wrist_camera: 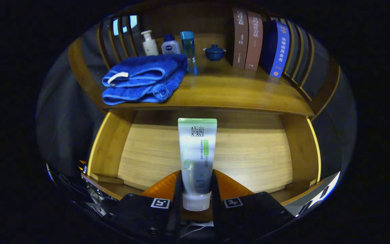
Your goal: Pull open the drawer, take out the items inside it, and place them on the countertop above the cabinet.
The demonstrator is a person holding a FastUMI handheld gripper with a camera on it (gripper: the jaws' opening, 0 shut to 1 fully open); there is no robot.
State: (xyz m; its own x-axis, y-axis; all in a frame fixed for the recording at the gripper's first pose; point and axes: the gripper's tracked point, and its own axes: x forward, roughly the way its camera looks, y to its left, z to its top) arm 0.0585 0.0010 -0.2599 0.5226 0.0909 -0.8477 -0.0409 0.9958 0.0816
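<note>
The claw [196,189] is gripping the tube [196,159] near its cap, fingers pressing both sides, above the open drawer [249,152]. Removal step is proceeding; next it needs lifting to the far worktop [235,91], right of the blue towel [144,79].

A folded blue towel [146,83] lies on the counter [235,91], with a white pump bottle [149,43], a white jar with a blue lid [170,45] and a clear blue bottle [188,51] just behind it. Further along — a small lidded blue pot [214,52], then three upright books [259,42].
</note>
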